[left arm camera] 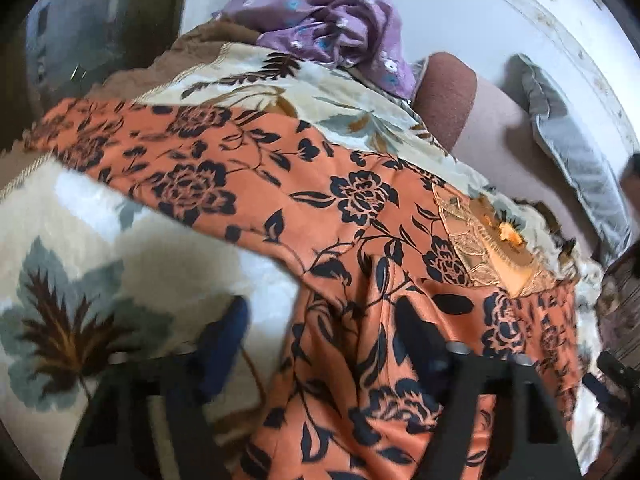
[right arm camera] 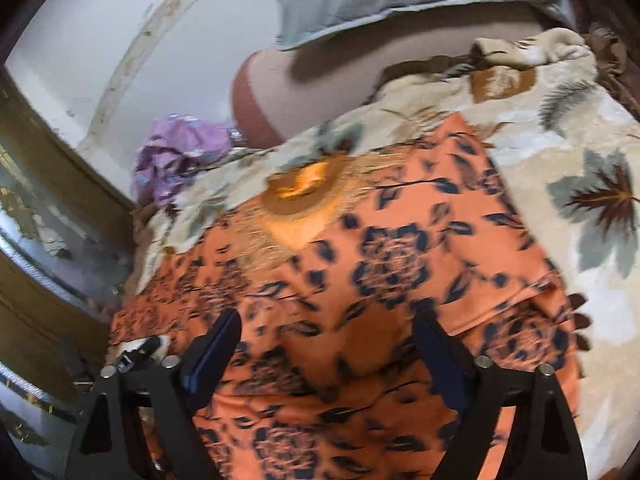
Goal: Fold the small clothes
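Left hand-held gripper (left arm camera: 320, 328) and right hand-held gripper (right arm camera: 328, 344), both spread, over orange clothing.
Orange floral garment (left arm camera: 304, 184) lies flat on the leaf-print blanket (left arm camera: 80, 220); nothing pinched.

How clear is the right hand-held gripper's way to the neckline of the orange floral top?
Probably clear. The right hand-held gripper hangs open over the orange floral top, and the neckline lies ahead with only flat cloth between. The purple garment sits off to one side.
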